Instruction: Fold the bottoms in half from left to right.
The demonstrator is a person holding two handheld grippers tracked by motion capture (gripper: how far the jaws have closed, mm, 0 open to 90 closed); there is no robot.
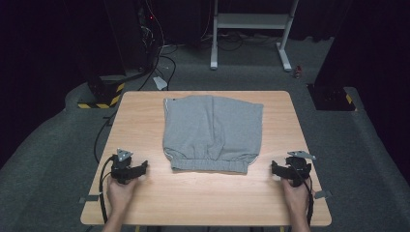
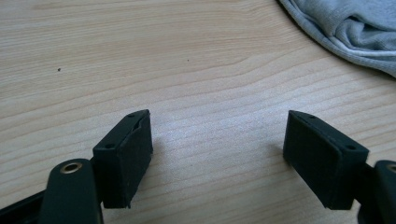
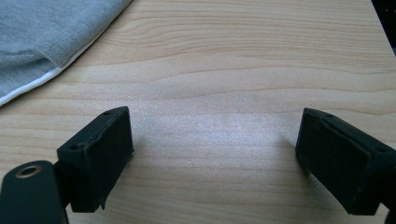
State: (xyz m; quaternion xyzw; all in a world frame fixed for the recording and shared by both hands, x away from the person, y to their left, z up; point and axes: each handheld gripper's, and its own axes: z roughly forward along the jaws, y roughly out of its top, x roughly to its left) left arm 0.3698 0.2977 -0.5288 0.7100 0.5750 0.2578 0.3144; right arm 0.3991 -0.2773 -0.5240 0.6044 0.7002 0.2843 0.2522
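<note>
Grey shorts (image 1: 212, 133) on wooden table (image 1: 145, 121)

Grey shorts (image 1: 212, 133) lie folded flat mid-table, elastic waistband toward the person, legs pointing away.

No readable text, label, brand, number or sign anywhere: none on the grey shorts (image 1: 212, 133), none on the wooden table (image 1: 145, 203), none on either gripper. Only marking: black-and-yellow hazard stripes (image 1: 99, 105) on the floor stand past the table's far left corner, without lettering.
</note>
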